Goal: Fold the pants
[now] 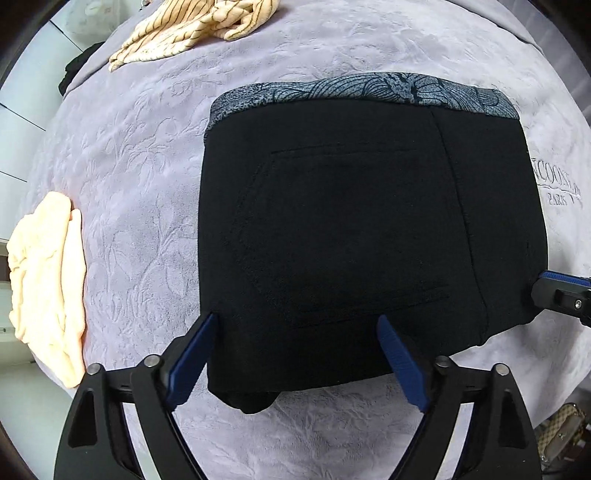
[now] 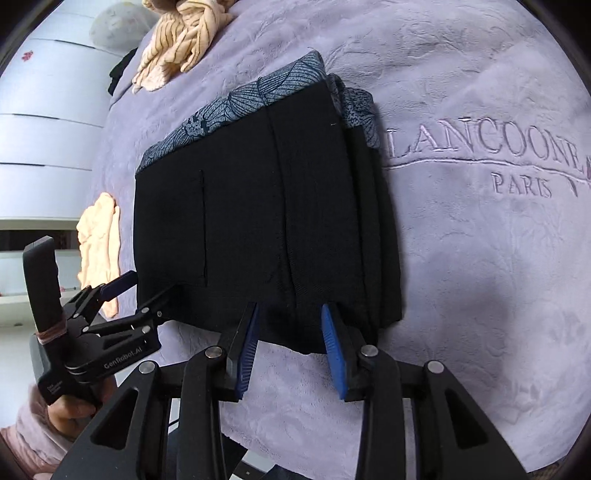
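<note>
The black pants lie folded into a compact rectangle on the lilac blanket, a grey leaf-print waistband lining showing along the far edge. They also show in the right wrist view. My left gripper is open, its blue fingers spread over the near edge of the stack. My right gripper is open at the pants' other near edge, holding nothing. The right gripper shows at the right edge of the left wrist view. The left gripper, in a hand, shows in the right wrist view.
A striped cream garment lies crumpled at the far side of the blanket. A folded peach garment lies at the left edge. Embossed lettering "LANCOONEA PARIS" marks the blanket right of the pants. White cabinet fronts stand beyond.
</note>
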The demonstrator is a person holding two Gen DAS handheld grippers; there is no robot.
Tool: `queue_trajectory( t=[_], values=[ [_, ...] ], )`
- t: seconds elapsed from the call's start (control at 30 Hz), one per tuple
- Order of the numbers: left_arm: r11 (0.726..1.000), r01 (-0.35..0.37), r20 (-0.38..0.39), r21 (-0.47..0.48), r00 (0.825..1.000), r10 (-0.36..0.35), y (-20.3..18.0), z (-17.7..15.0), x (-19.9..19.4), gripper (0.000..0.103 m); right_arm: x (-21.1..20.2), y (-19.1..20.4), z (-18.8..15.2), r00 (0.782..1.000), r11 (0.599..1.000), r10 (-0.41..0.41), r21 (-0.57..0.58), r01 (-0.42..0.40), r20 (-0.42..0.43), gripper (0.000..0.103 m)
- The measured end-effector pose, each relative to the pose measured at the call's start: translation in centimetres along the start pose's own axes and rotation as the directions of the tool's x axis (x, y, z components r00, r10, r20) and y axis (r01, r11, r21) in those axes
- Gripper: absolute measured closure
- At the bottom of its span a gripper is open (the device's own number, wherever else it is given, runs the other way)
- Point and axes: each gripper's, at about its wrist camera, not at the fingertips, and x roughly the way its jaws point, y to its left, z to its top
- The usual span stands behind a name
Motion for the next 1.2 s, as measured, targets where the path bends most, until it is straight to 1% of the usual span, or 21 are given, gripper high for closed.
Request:
queue_trajectory(
  t=[0.03, 0.1, 0.17, 0.23, 0.3, 0.37, 0.4, 0.53, 0.7, 0.77, 0.93, 1.2],
  values=[
    [1.0, -0.007, 0.002, -0.001, 1.0, 0.007, -0.2, -0.1, 0.1, 0.013, -0.1, 0.0, -0.1, 1.0, 1.0, -0.002, -0.001, 0.002, 0.0, 0.065],
    [1.0, -0.002, -0.009, -0.01, 1.0, 0.002, -0.2, 0.0, 0.5, 0.001, -0.4, 0.1, -0.4, 1.0, 1.0, -0.007, 0.003, 0.007, -0.002, 0.065],
    [0.999, 0.017, -0.032, -0.033, 0.999, -0.018, 0.2, 0.1, 0.9, 0.0, -0.5, 0.1, -0.5, 1.0, 1.0, -0.002, 0.006, 0.002, 0.004, 0.063],
    [0.998, 0.032, -0.04, -0.059, 0.999, -0.034, 0.7, 0.2, 0.6, 0.0, -0.6, 0.6, -0.4, 1.0, 1.0, 0.006, 0.003, -0.006, 0.017, 0.055],
    [0.997, 0.034, -0.04, -0.075, 0.998, -0.037, 1.2, 0.2, 0.1, 0.0, -0.9, 1.0, -0.5, 0.999, 1.0, 0.023, -0.001, -0.023, 0.032, 0.037],
    [0.996, 0.026, -0.038, -0.082, 0.999, -0.029, 1.4, 0.1, -0.6, 0.0, -1.3, 0.9, -0.6, 0.998, 0.999, 0.051, 0.012, -0.051, 0.044, 0.028],
    [0.996, 0.024, -0.039, -0.086, 0.999, -0.028, 1.6, 0.2, -0.8, 0.0, -1.4, 0.8, -0.6, 0.997, 0.998, 0.065, 0.023, -0.066, 0.046, 0.027],
    [0.994, 0.023, -0.054, -0.103, 0.998, -0.028, 2.6, -0.8, -1.8, 0.0, -1.6, -0.2, -0.8, 0.994, 0.992, 0.1, 0.072, -0.102, 0.039, 0.024],
    [0.994, 0.012, -0.055, -0.112, 0.998, -0.019, 2.9, -2.1, -2.9, 0.0, -1.2, -0.4, -0.9, 0.995, 0.992, 0.094, 0.084, -0.095, 0.014, 0.023],
    [0.993, 0.009, -0.059, -0.12, 0.998, -0.016, 3.9, -2.0, -3.5, 0.0, -1.3, -0.9, -0.9, 0.994, 0.99, 0.106, 0.095, -0.106, 0.009, 0.023],
    [0.992, -0.001, -0.068, -0.123, 0.998, -0.007, 3.1, -2.3, -4.8, 0.0, -1.1, -1.7, -0.5, 0.991, 0.984, 0.133, 0.121, -0.133, 0.005, 0.022],
    [0.993, -0.013, -0.064, -0.121, 0.998, 0.005, 3.2, -1.4, -5.7, 0.0, -1.4, -3.2, 0.3, 0.991, 0.98, 0.133, 0.145, -0.133, 0.012, 0.022]
  ],
)
